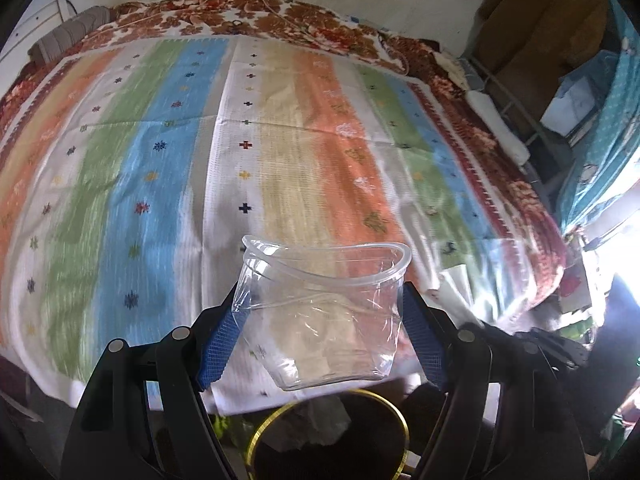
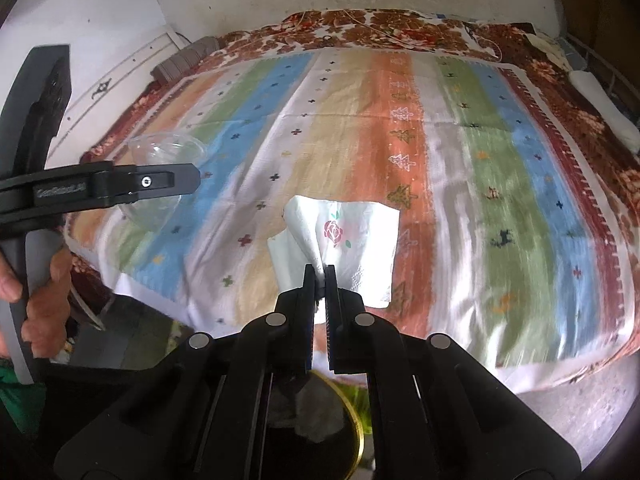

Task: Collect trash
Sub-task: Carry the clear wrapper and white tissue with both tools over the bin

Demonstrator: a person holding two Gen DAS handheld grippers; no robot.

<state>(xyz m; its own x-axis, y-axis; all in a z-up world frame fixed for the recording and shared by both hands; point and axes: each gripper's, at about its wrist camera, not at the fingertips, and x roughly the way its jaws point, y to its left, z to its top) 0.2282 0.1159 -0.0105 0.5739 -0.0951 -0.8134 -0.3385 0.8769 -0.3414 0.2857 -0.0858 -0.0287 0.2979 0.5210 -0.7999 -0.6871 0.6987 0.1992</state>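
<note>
Two grippers, each w/ one bit of trash. The left gripper squeezes a clear plastic cup between its blue pads, so hard the rim is bent out of round. The cup is up in the air, over the near edge of the bed, not touching the striped cloth. Right below it sits a dark bin w/ a gold rim, some crumpled stuff already inside. My guess: the cup is held there so it can drop straight in.

The right gripper is pinched almost flat on a white paper napkin w/ a pink rose. It grips one bunched corner, so the rest hangs loose and spread out. The napkin is also over the near edge of the bed, w/ the same bin just under the gripper.

From the right wrist view, the cup shows off to the left side, in the left gripper, and a hand holds the handle.

The striped cloth looks bare of other trash. Both bits look ready to let go.
</note>
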